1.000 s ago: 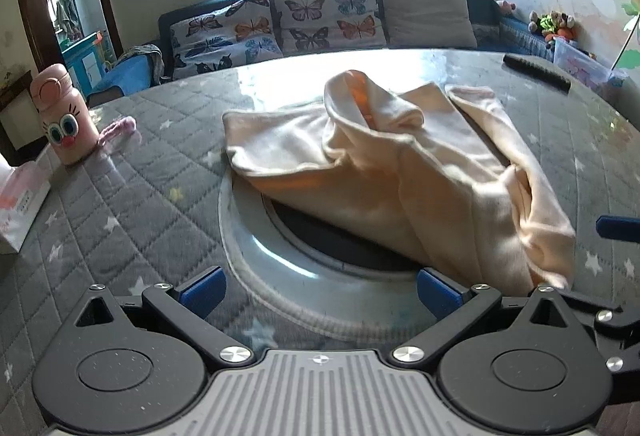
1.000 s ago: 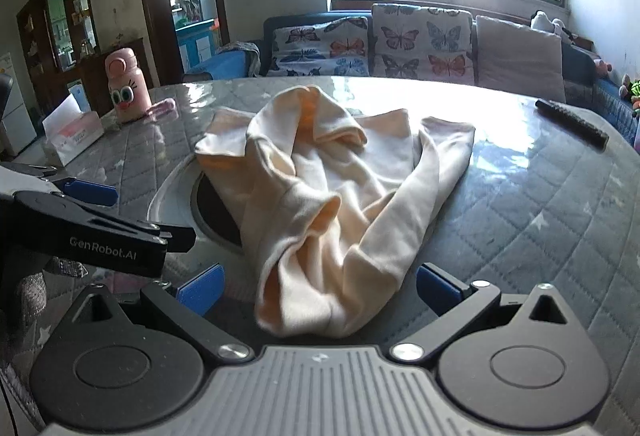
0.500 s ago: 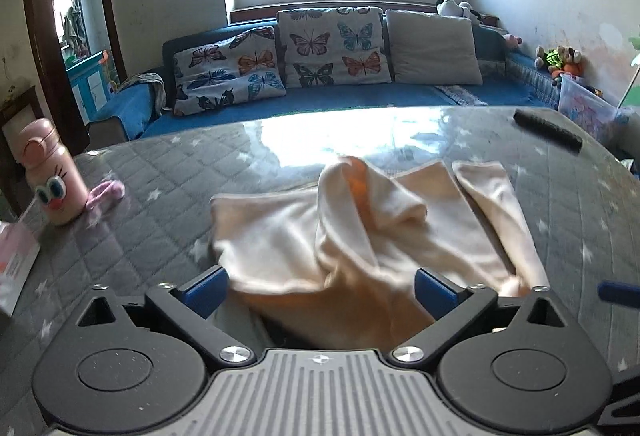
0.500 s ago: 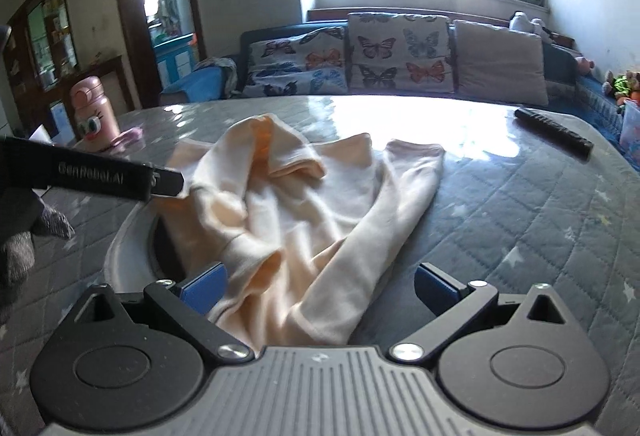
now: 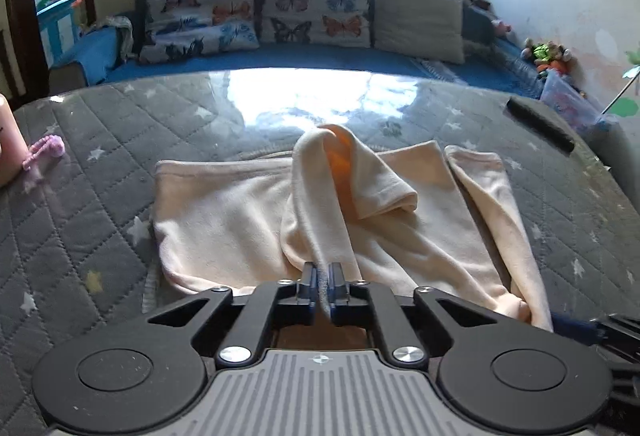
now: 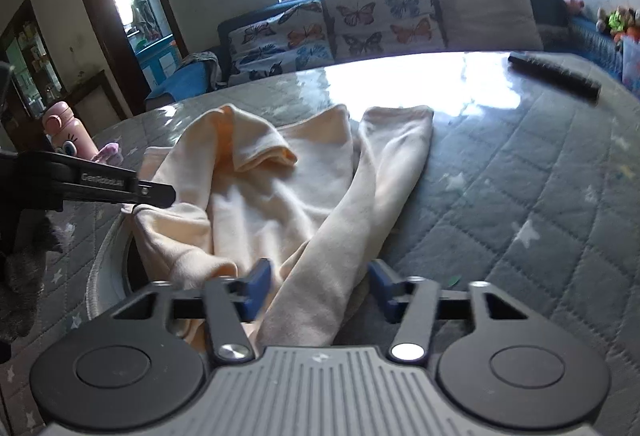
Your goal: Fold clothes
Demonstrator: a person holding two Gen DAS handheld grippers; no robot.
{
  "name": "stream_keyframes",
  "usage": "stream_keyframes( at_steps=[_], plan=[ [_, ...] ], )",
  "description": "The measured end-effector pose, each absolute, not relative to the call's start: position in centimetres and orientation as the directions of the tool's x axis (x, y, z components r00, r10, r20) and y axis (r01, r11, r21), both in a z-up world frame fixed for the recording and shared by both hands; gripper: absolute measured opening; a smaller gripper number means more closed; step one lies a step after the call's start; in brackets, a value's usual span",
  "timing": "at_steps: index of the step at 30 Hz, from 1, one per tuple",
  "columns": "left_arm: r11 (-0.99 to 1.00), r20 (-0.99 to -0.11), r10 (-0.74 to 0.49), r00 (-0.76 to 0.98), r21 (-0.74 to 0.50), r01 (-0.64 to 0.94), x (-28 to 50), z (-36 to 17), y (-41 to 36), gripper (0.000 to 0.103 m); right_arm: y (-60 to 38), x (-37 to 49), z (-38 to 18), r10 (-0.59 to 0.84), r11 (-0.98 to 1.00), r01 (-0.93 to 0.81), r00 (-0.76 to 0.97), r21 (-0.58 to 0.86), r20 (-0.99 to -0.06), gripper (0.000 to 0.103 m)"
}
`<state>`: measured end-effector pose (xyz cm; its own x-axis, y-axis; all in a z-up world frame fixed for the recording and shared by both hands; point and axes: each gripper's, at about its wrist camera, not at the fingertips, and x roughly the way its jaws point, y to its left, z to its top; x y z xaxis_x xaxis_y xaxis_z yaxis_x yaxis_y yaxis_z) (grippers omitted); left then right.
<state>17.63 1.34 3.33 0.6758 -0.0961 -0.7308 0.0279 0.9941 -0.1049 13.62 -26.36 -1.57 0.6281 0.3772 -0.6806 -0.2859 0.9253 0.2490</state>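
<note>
Left wrist view: the left gripper [image 5: 323, 286] has its two fingers pinched tight on a near fold of the soft cream-coloured cloth garment [image 5: 248, 220], lying rumpled on the grey quilted star table cover [image 5: 88, 172].

Right wrist view: the right gripper [image 6: 318, 286] has fingers apart around a long sleeve-like part. This looks like the grabbing step; next it should pinch, then both pull the garment flat.

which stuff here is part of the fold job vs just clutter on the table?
In the job:
- cream garment, crumpled on the table
- left claw, shut on a fold of it
- right claw, open astride a strip of it

Just lying about:
- black remote
- pink bottle
- pink trinket
- butterfly cushions
</note>
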Motion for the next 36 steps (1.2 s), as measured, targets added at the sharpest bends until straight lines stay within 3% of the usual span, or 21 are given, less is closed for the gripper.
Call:
stream_keyframes(
  at_steps=[2, 3, 8, 14, 21, 24, 26, 28, 36],
  plan=[
    [0.995, -0.715, -0.088, 0.693, -0.099, 0.024, 16.5, 3.9, 2.0, 0.003, -26.4, 13.4, -1.6, 0.382, 0.924, -0.285, 0.628, 0.256, -0.678, 0.028],
    [0.995, -0.709, -0.084, 0.7, -0.098, 0.02, 15.9, 4.1, 2.4, 0.003, -26.5, 13.3, -1.6, 0.381, 0.924, -0.283, 0.629, 0.257, -0.677, 0.02],
    [0.995, -0.701, -0.064, 0.71, -0.095, -0.004, 11.6, 4.6, 4.2, 0.002, -27.1, 12.6, -1.1, 0.366, 0.93, -0.268, 0.651, 0.25, -0.665, 0.011],
    [0.995, -0.695, -0.039, 0.718, -0.091, -0.034, 6.3, 5.0, 6.3, 0.002, -27.7, 11.0, -0.8, 0.358, 0.933, -0.267, 0.654, 0.24, -0.666, 0.008],
    [0.999, -0.745, -0.013, 0.667, -0.042, -0.027, 1.3, 3.2, 7.4, 0.004, -28.3, 8.5, -1.0, 0.359, 0.931, -0.287, 0.62, 0.224, -0.698, 0.008],
    [0.999, -0.744, -0.008, 0.669, -0.028, -0.019, 1.2, 3.5, 7.1, 0.008, -28.4, 7.6, -1.1, 0.347, 0.934, -0.293, 0.606, 0.205, -0.716, 0.011],
    [1.0, -0.723, -0.011, 0.691, -0.014, 0.002, 1.8, 4.1, 6.5, 0.02, -28.7, 7.5, -0.5, 0.337, 0.937, -0.296, 0.619, 0.186, -0.71, 0.025],
    [1.0, -0.702, -0.015, 0.712, 0.001, 0.022, 2.5, 4.7, 5.8, 0.046, -28.9, 7.7, 0.2, 0.327, 0.939, -0.305, 0.635, 0.162, -0.7, 0.026],
    [0.989, -0.658, -0.054, 0.751, 0.068, 0.131, 7.4, 5.1, 2.3, 0.047, -28.8, 12.5, 1.5, 0.29, 0.948, -0.302, 0.684, 0.102, -0.669, 0.027]
  ],
)
